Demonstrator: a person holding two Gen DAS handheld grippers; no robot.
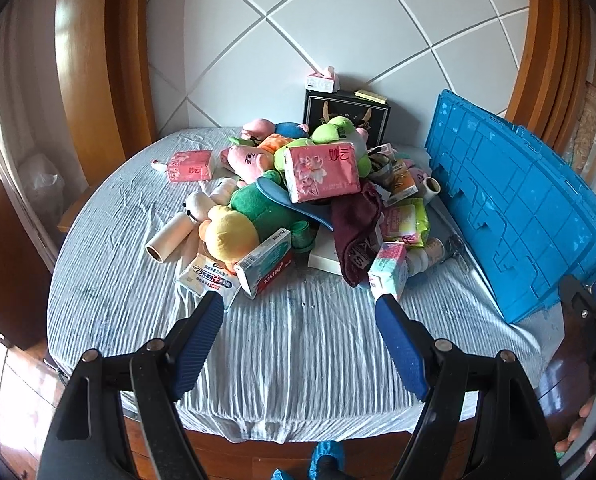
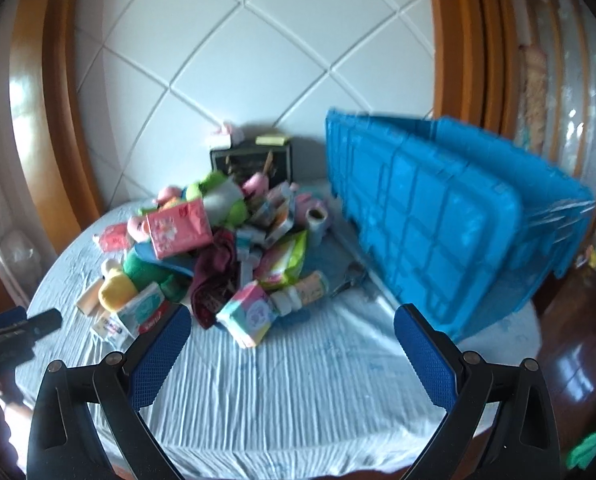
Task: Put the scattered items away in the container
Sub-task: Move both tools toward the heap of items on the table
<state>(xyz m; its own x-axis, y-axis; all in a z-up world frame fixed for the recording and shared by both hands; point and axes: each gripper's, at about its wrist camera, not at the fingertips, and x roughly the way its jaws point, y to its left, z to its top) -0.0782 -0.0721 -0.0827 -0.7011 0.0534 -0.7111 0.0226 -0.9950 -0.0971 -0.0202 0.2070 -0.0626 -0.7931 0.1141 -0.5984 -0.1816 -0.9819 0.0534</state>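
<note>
Nothing picked yet, I'd say: both tools hover over bare sheet at the near edge of the bed [image 1: 298, 340]. Left to right in the left wrist view: lint roller [image 1: 169, 236] lies alone at centre left, then the heap mid-frame, yellow plush [image 1: 229, 236] and medicine box [image 1: 265, 262] at its near edge, pink tissue pack [image 1: 322, 172] on top, maroon cloth [image 1: 358, 228] draped down the front. Blue crate [image 1: 514, 208] at right, tipped on its side with its ribbed lids facing the heap, so it looks unloadable until righted. Left gripper [image 1: 300, 304] jaws well apart, nothing between them. Right gripper [image 2: 291, 318] spread wide, empty, sitting between heap and crate, probably staged for the crate. Right wrist view is blurred.
</note>
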